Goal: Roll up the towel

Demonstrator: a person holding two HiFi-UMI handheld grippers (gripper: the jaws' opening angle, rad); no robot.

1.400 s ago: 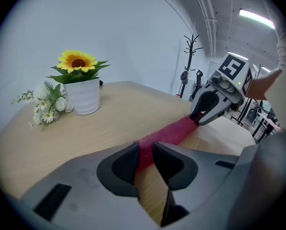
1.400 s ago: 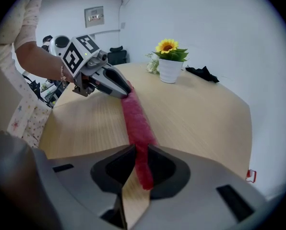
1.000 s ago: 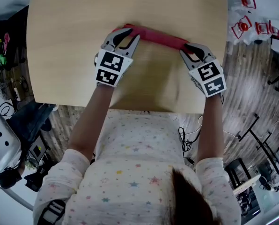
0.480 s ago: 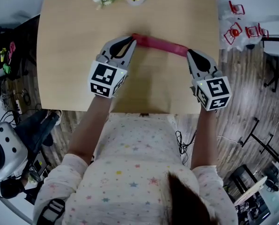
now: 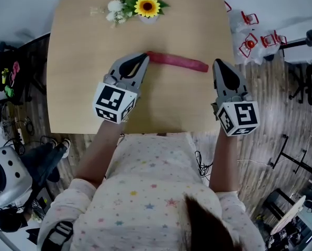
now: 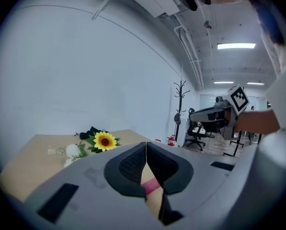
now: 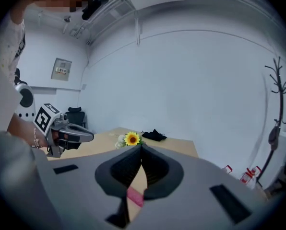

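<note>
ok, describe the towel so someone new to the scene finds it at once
Start at the wooden table in front of the person. Nearer the person than the sunflower at its far edge lies the towel. It is the only red thing there: a slim roll lying crosswise.

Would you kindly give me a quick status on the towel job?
Left tool just closed, empty. Right tool shut, empty. Red towel rolled, lying on table, out of both tools. Flowers at far edge, not in the way.
</note>
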